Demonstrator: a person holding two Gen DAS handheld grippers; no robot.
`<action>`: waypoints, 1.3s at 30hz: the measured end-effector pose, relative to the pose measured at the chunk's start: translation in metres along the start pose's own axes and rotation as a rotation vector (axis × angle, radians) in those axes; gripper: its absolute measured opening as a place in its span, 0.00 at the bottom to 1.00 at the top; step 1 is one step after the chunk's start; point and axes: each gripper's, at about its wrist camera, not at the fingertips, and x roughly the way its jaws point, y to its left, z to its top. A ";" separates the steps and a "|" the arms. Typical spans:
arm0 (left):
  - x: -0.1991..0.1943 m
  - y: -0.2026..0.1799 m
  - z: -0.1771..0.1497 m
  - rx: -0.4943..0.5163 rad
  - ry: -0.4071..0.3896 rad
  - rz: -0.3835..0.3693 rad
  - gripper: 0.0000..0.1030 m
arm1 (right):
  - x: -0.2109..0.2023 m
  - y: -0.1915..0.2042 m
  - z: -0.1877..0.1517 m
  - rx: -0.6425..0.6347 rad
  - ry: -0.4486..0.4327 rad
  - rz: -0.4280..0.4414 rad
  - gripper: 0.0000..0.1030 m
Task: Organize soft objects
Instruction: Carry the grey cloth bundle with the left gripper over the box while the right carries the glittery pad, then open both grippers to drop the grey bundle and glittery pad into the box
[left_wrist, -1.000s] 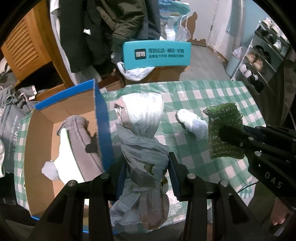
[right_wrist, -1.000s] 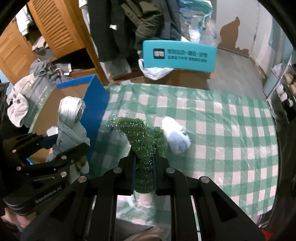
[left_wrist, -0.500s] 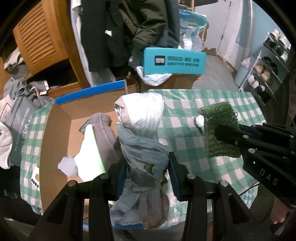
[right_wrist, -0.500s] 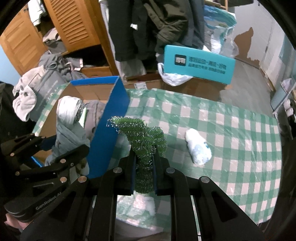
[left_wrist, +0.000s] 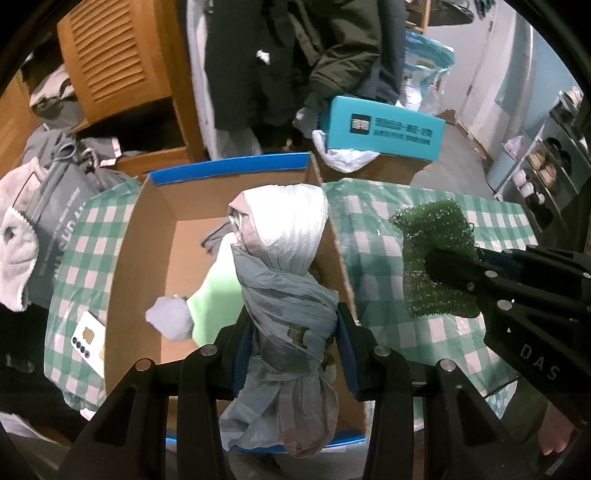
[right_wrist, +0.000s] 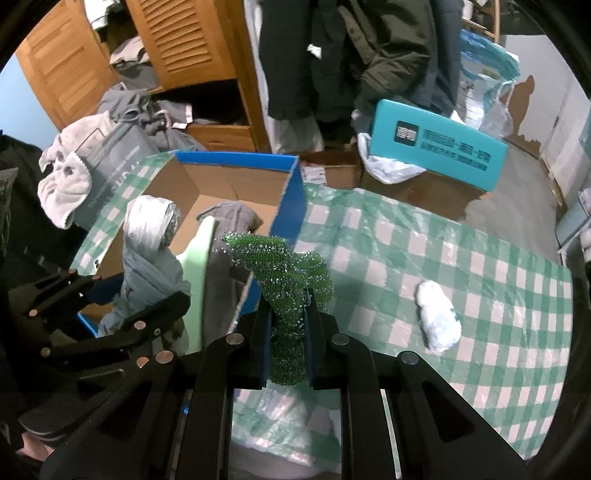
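Note:
My left gripper (left_wrist: 291, 343) is shut on a knotted grey and white plastic bag (left_wrist: 284, 280) and holds it above the open cardboard box with blue rim (left_wrist: 147, 236). The bag also shows in the right wrist view (right_wrist: 147, 254). My right gripper (right_wrist: 288, 332) is shut on a green mesh scrubber (right_wrist: 284, 266), held over the box's right wall; the scrubber also shows in the left wrist view (left_wrist: 436, 258). Inside the box lie a grey cloth (right_wrist: 229, 218), a pale green foam piece (left_wrist: 214, 291) and a white wad (left_wrist: 170, 323). A white soft bundle (right_wrist: 437, 321) lies on the green checked tablecloth (right_wrist: 480, 295).
A teal box (right_wrist: 439, 147) sits on cartons behind the table. Wooden louvred cabinets (right_wrist: 177, 44) and hanging dark coats (right_wrist: 332, 55) stand behind. A grey bag with a towel (left_wrist: 44, 229) is at the left. A white phone-like card (left_wrist: 90, 341) lies left of the box.
Both grippers have moved left with their loads. The bag now hangs over the box interior and the scrubber has come to the box's right wall. The white bundle stays on the table.

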 end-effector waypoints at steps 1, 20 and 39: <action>0.000 0.004 0.000 -0.006 0.000 0.001 0.41 | 0.002 0.003 0.001 -0.004 0.003 0.002 0.13; 0.018 0.059 -0.007 -0.096 0.061 0.086 0.41 | 0.038 0.053 0.015 -0.049 0.059 0.073 0.13; 0.022 0.072 -0.010 -0.137 0.081 0.137 0.48 | 0.055 0.055 0.016 -0.023 0.082 0.099 0.54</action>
